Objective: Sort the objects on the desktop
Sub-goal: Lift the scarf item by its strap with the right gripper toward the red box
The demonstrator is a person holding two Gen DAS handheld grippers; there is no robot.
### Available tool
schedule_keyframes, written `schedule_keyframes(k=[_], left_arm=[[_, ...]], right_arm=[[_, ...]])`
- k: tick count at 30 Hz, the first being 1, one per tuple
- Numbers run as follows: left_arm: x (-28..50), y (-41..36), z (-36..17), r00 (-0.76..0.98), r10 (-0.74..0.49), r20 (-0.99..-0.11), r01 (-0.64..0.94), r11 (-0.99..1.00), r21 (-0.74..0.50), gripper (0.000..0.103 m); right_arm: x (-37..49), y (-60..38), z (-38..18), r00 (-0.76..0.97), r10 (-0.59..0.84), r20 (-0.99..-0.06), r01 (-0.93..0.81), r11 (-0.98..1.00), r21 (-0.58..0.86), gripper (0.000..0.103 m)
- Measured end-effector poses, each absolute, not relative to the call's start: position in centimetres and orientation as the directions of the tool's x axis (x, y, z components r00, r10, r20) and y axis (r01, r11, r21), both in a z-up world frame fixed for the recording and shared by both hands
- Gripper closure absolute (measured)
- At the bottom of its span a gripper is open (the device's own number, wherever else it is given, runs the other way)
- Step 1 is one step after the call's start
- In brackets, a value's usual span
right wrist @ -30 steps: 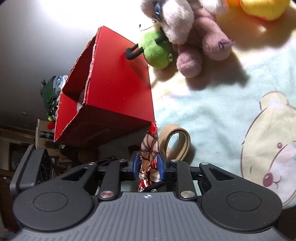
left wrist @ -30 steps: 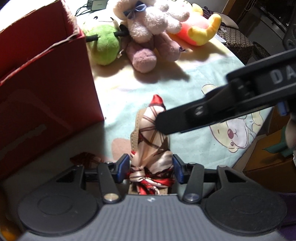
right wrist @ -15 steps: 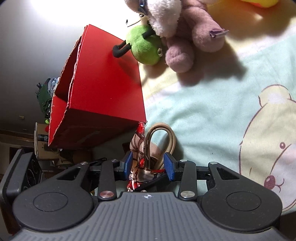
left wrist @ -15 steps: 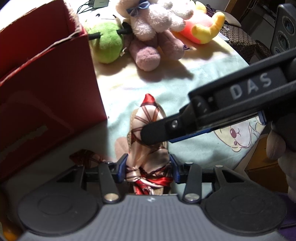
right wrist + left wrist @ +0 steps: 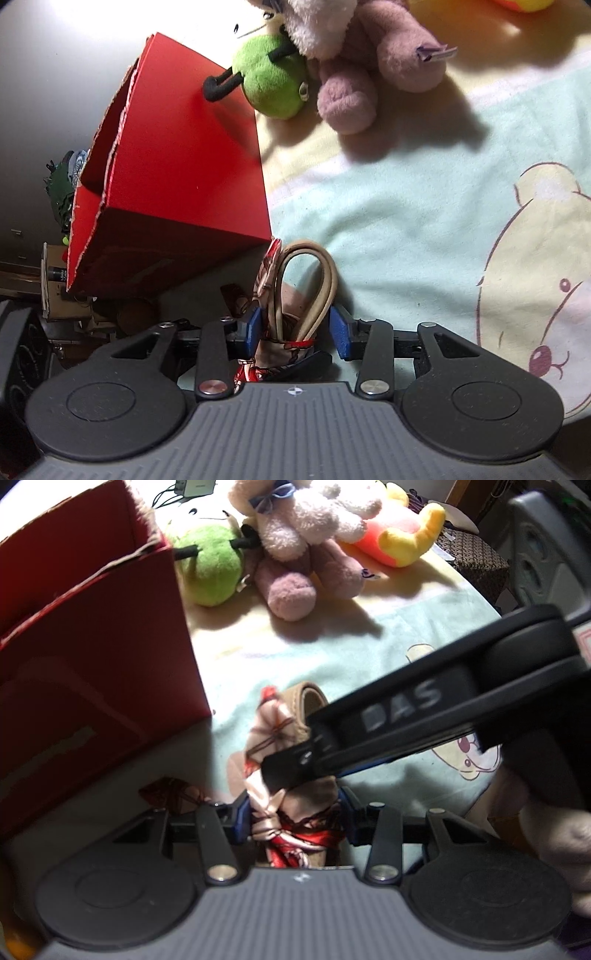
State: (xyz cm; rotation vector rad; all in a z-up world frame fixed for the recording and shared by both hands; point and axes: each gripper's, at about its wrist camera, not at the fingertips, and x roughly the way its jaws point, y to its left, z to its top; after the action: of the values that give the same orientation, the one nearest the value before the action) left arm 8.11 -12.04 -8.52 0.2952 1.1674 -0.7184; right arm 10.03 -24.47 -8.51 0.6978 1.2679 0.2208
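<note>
The red box [image 5: 177, 192] stood open-topped on the worktop [image 5: 406, 221]; its contents could not be seen. Just beside its near corner lay the scarf-wrapped strap [image 5: 284, 738]. The left claw [image 5: 293, 818] gripped the scarf bundle. The right claw [image 5: 297, 328] had just been opening, its pads straddling the strap loop without pressing. Open cloth extended right of the box.

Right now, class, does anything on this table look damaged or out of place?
The red box has a ragged, torn top edge showing pale card. In front of it, a patterned scarf is tangled around a tan strap loop, bunched rather than laid flat.
</note>
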Motion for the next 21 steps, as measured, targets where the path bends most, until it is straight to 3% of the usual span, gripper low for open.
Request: schedule_keyframes(k=[5,21], left_arm=[[7.9,-12.4,-8.3,0.201,-0.362,-0.911,0.663,0.734,-0.146,0.06],[8.1,-15.2,-1.5,0.294,-0.495,-0.818,0.728,0.67,-0.144,0.06]], right_arm=[[9.9,-24.3,-8.3,0.306,0.514,-0.801,0.222,0.78,0.585,0.069],[8.0,-27.5,-1.0,0.471,0.442,-0.764,0.156,0.81,0.565,0.07]])
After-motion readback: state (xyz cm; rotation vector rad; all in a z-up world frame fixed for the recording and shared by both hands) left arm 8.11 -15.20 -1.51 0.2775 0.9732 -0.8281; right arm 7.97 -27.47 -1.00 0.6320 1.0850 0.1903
